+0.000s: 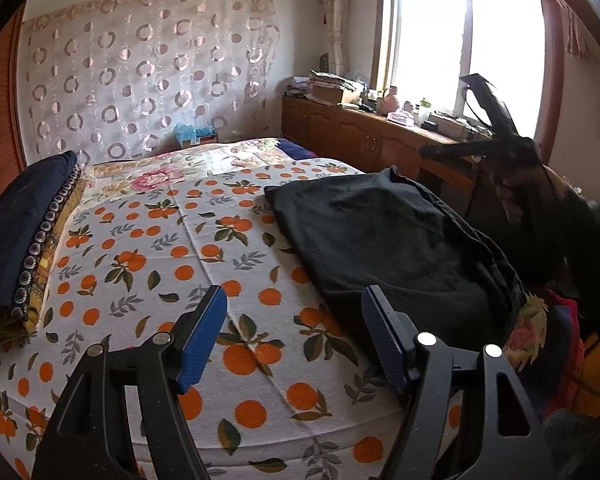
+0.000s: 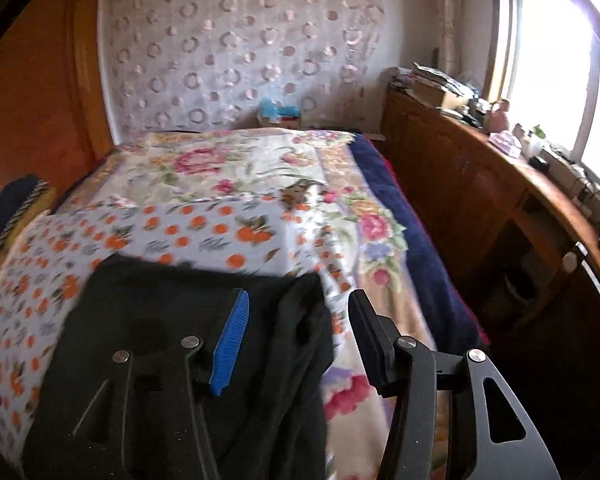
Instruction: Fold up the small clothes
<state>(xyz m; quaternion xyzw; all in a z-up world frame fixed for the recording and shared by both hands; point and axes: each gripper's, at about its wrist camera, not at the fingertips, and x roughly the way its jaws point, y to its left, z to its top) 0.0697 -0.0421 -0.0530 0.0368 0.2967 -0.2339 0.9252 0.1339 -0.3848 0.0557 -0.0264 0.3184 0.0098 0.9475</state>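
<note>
Garment [image 1: 388, 240] is lying folded on bed [image 1: 204, 240]; left gripper [image 1: 294, 320] and right gripper [image 2: 296, 320] are hovering released, likely between folds.

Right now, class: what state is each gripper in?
Left gripper: open, holding nothing.
Right gripper: open above the black garment, holding nothing.

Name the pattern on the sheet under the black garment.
Oranges with green leaves on white sheet, clearest in the left wrist view.
</note>
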